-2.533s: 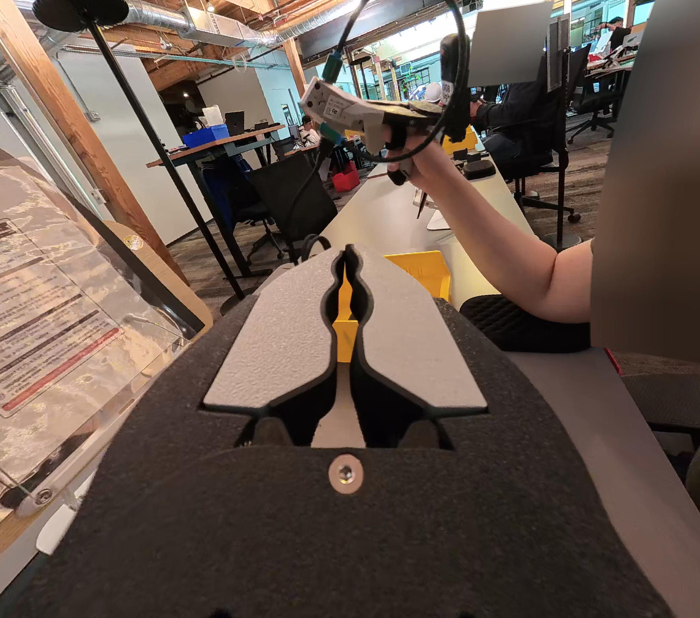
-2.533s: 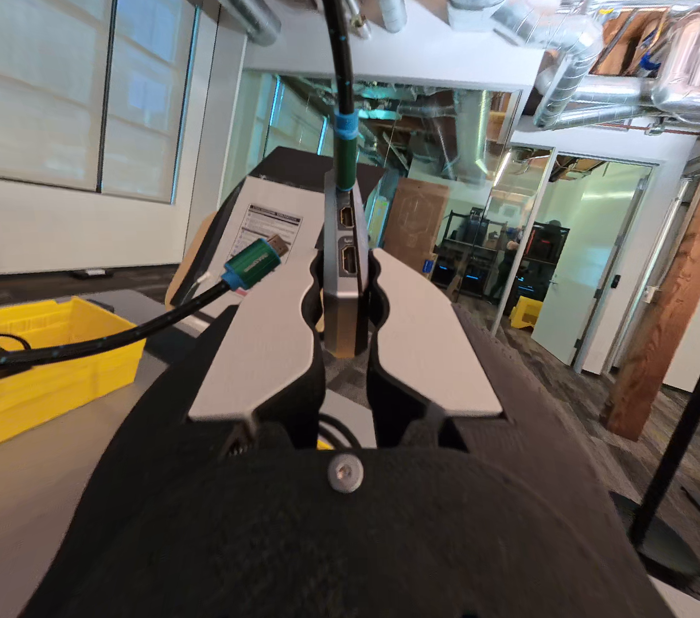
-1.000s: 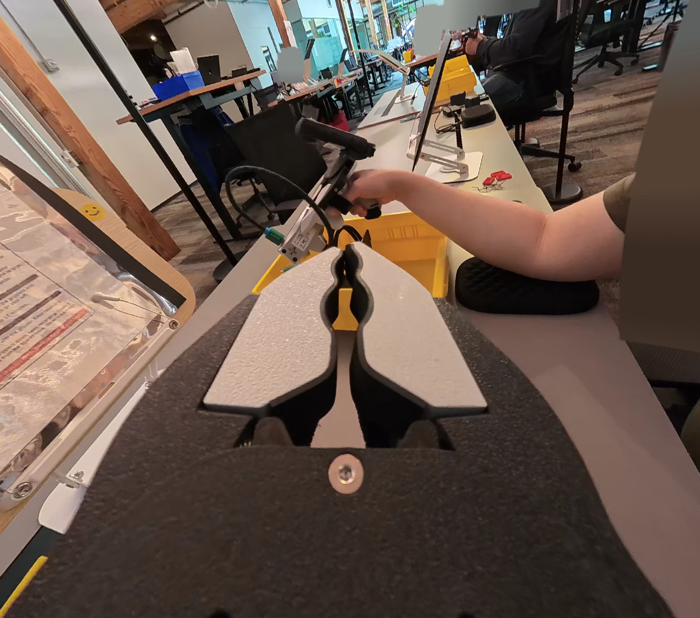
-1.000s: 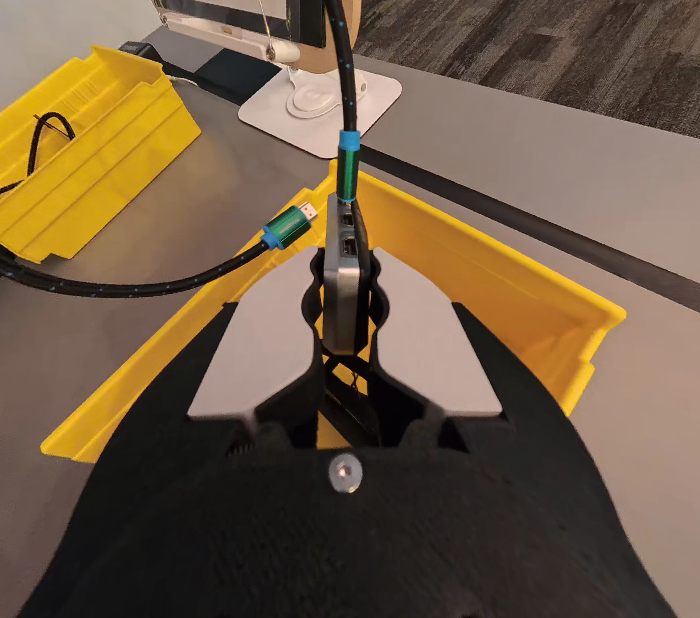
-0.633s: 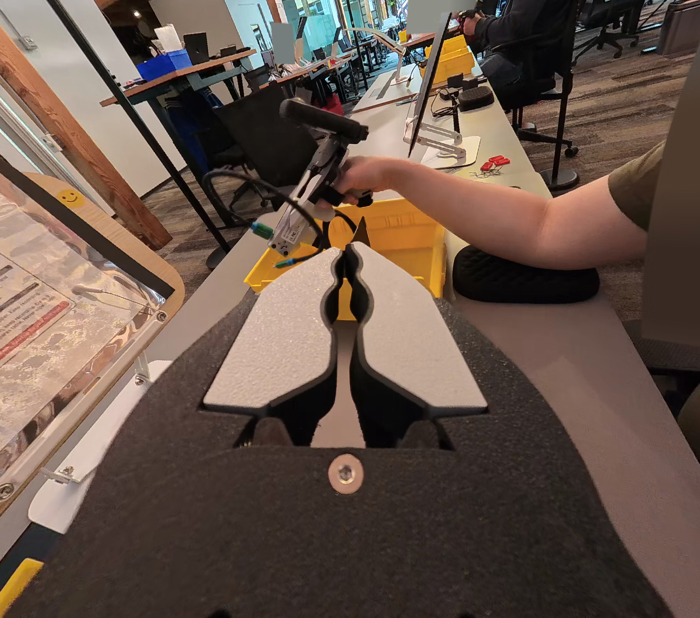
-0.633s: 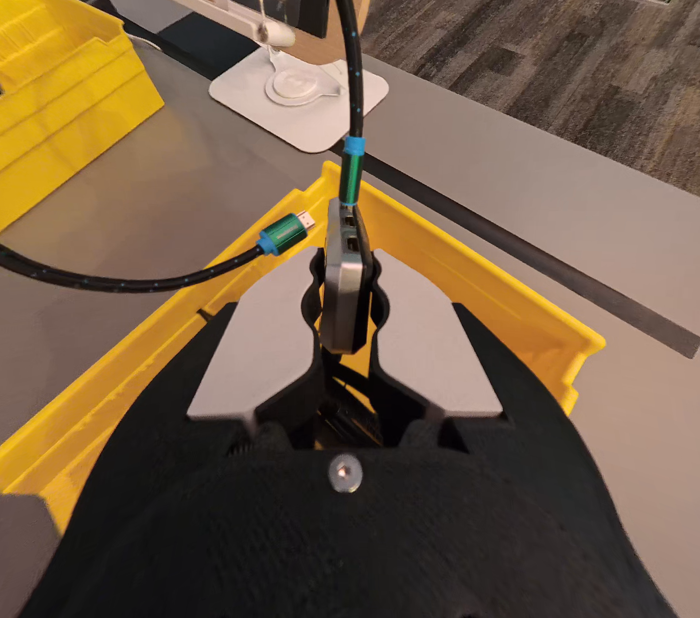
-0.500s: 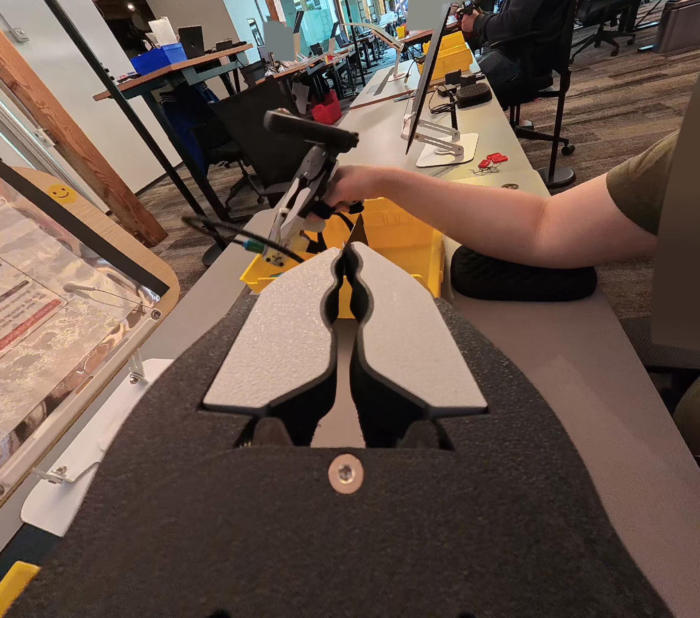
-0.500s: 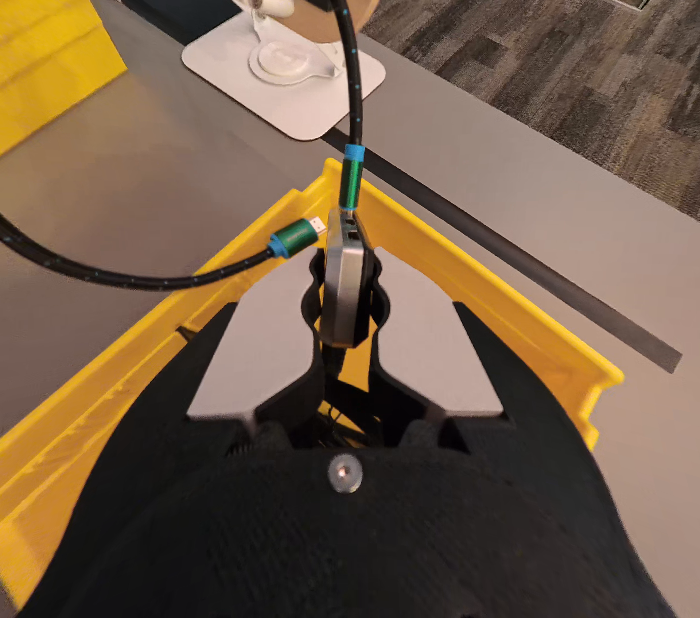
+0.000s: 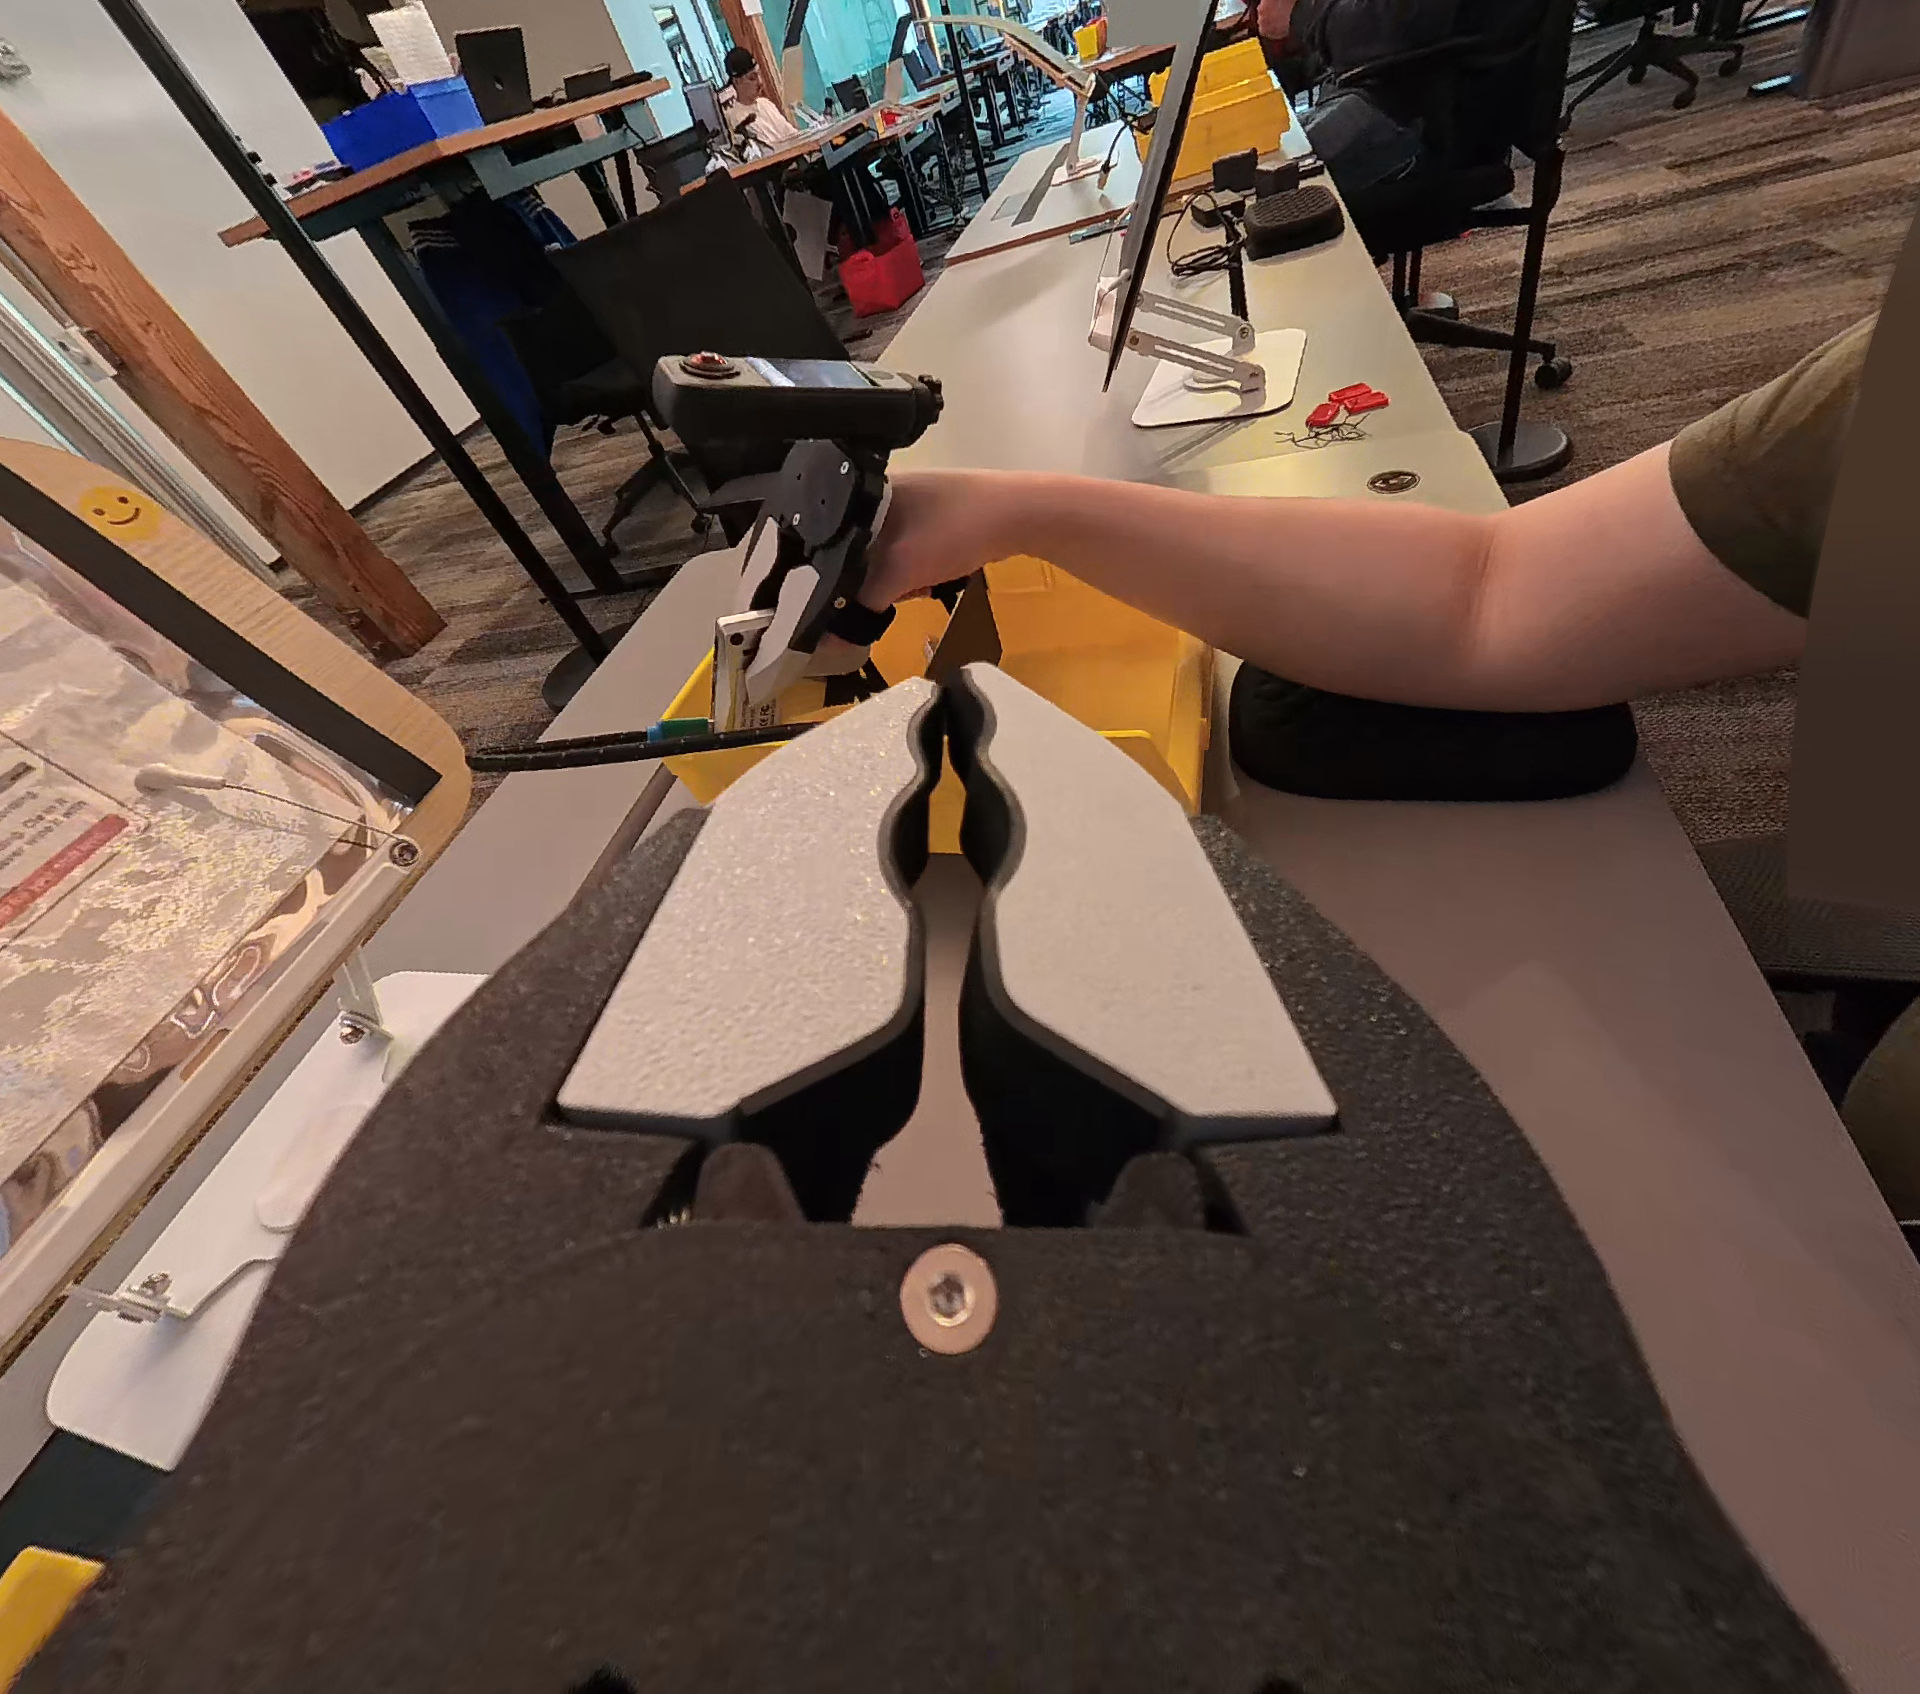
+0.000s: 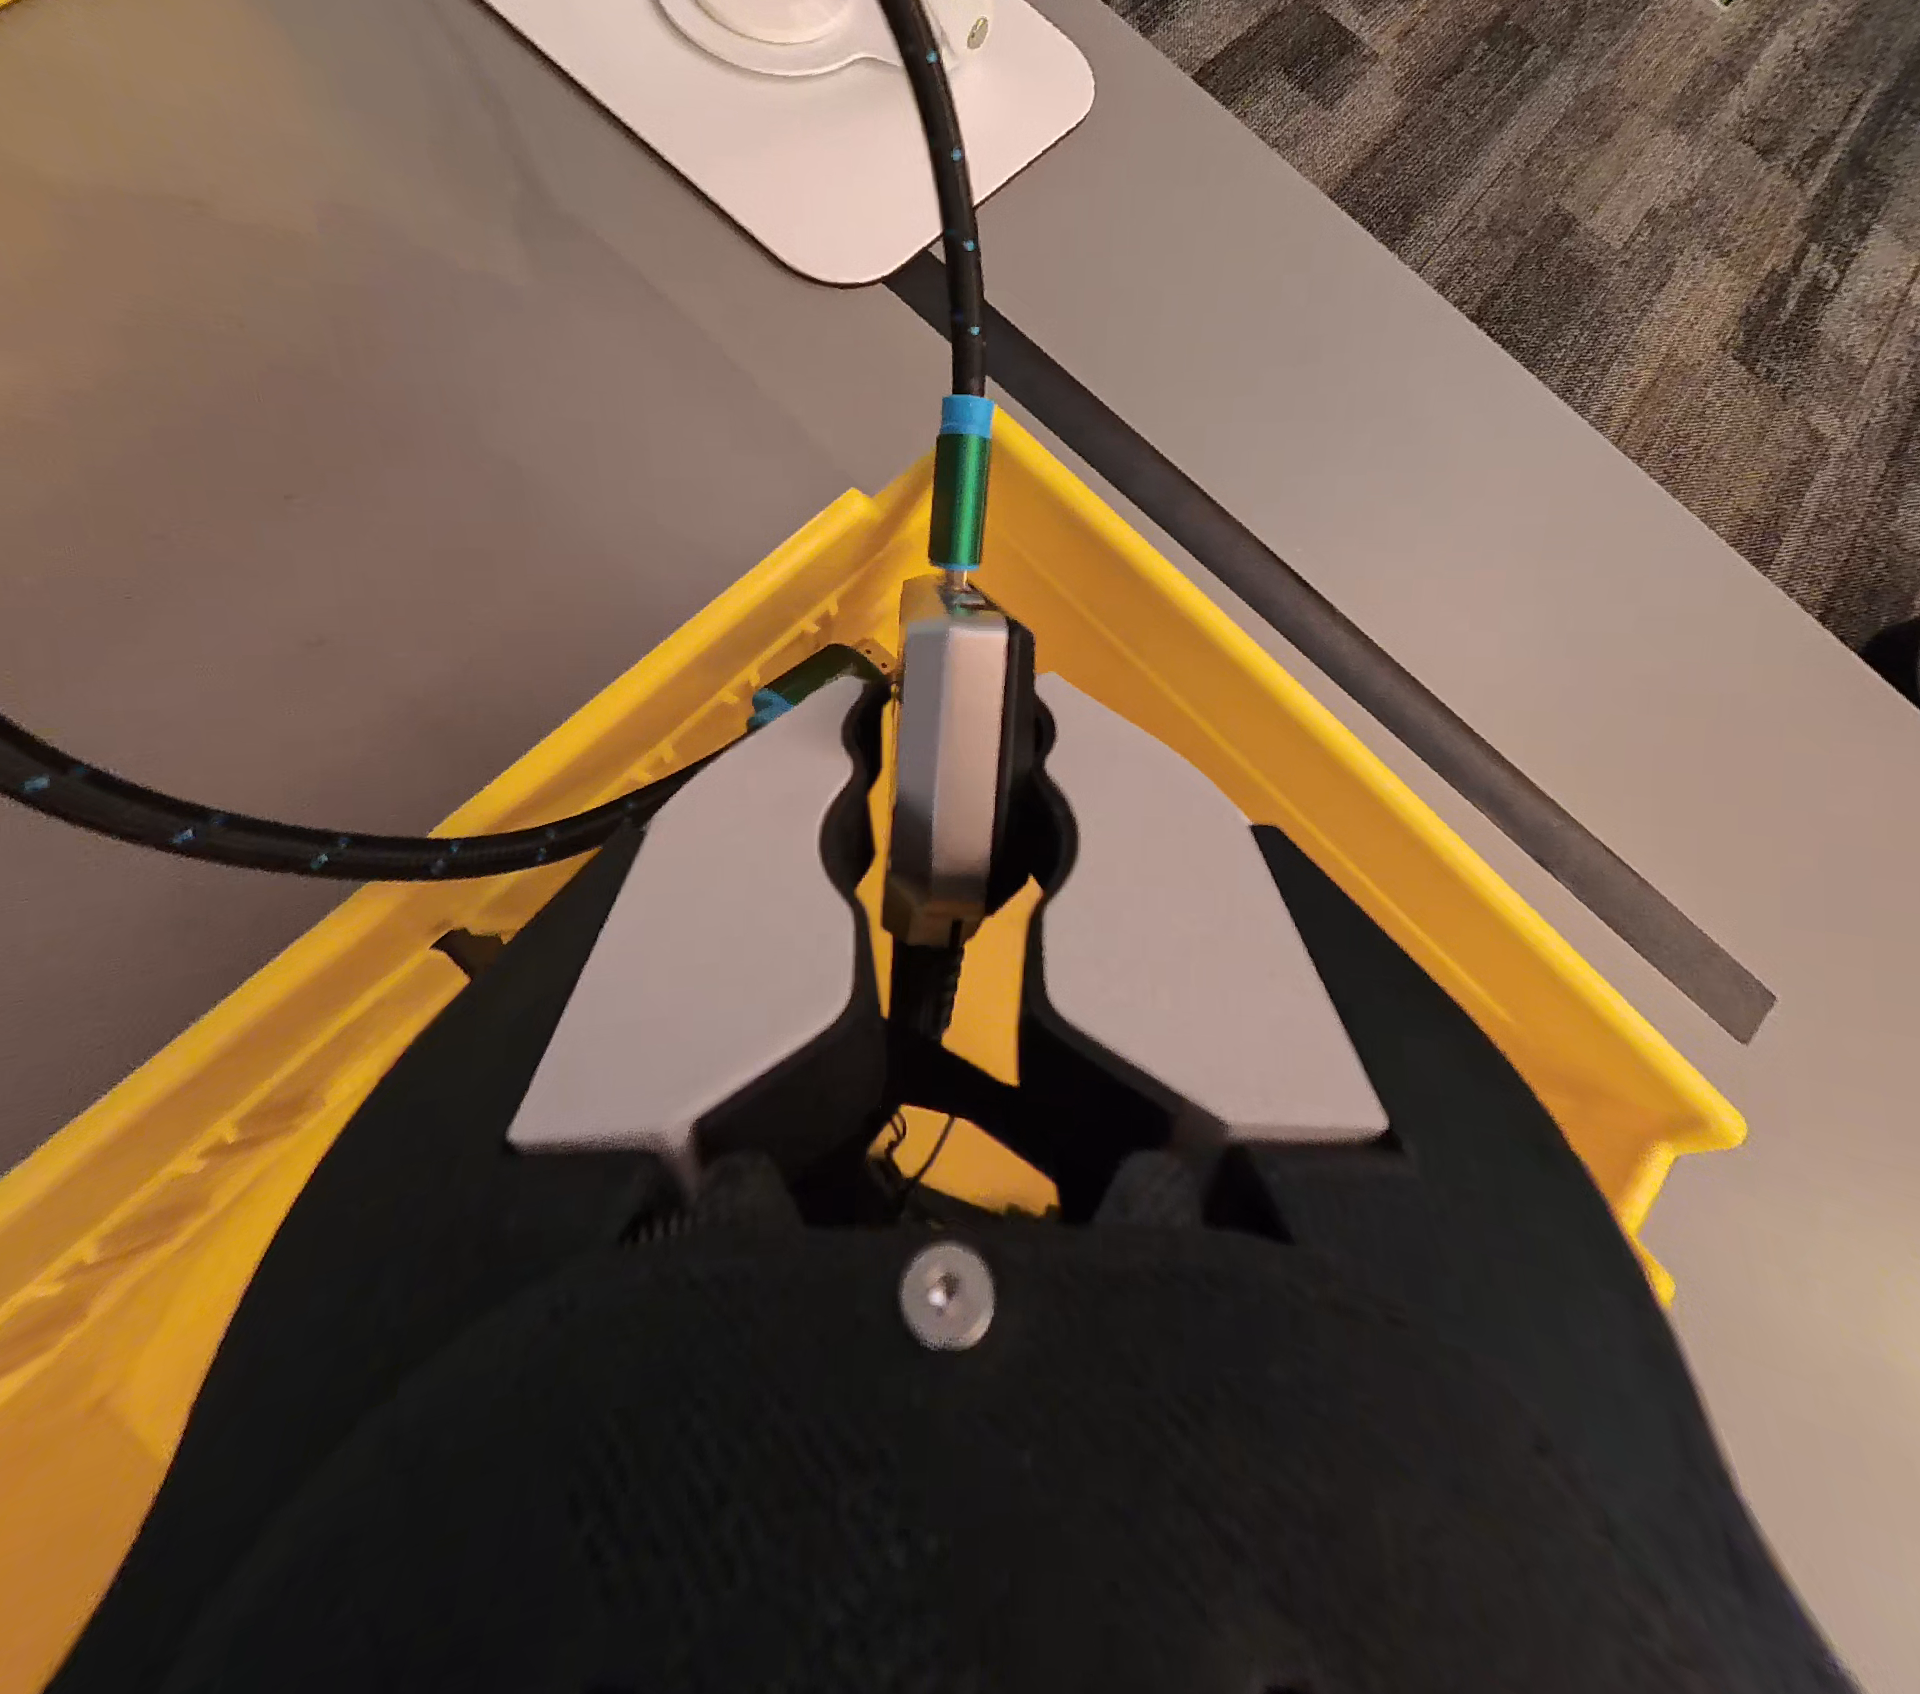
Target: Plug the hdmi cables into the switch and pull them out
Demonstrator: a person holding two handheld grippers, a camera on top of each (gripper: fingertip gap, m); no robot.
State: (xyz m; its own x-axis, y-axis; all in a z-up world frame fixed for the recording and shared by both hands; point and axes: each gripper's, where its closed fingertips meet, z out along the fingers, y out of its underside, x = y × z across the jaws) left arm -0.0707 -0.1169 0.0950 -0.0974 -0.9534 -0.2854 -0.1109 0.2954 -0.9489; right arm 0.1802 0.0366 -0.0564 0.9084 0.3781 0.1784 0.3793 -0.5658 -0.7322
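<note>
1. Right wrist view: my right gripper (image 10: 951, 771) is clamped on the grey switch (image 10: 948, 771), held over the yellow bin (image 10: 1299, 771)
2. One HDMI plug (image 10: 959, 501) sits in the switch's far end, its long axis in line with my fingers
3. A second plug (image 10: 810, 686) lies just left of the switch, unplugged
4. My left gripper (image 9: 951, 694), pressed together and empty, is well short of the bin

Left wrist view: low over the table (image 9: 1455, 969), facing along it at the right tongs (image 9: 774, 657) some way ahead. Right wrist view: close, steeply downward. Shared: yellow bin (image 9: 1091, 657) (image 10: 1195, 688), switch (image 9: 740, 673) (image 10: 951, 771)
</note>
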